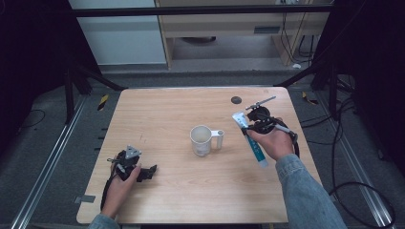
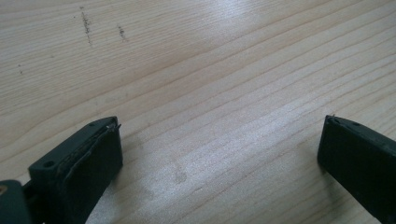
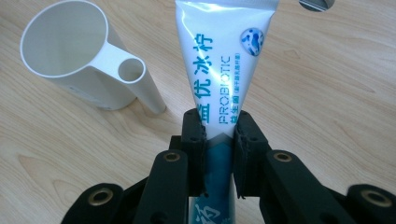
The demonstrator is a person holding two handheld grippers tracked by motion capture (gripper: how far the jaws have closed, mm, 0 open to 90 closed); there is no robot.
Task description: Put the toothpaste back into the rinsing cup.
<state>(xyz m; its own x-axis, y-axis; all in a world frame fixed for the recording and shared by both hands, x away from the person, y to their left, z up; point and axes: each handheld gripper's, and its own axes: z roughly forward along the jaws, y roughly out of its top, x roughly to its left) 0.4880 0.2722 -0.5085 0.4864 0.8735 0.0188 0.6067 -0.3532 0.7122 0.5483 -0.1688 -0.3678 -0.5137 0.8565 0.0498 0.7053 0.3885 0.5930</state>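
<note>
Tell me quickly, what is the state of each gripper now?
Left gripper: open, holding nothing, over the table.
Right gripper: closed on the toothpaste tube.

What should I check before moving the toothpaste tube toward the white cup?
1. Right gripper shut on the toothpaste tube: ok.
2. Tube clamped mid-body, crimped end pointing forward: ok.
3. White cup upright, mouth open: ok.
4. Cup's side holder free of objects: ok.
5. Left gripper open and low over the bare table: ok.
6. Tube cap on: cannot tell.
</note>
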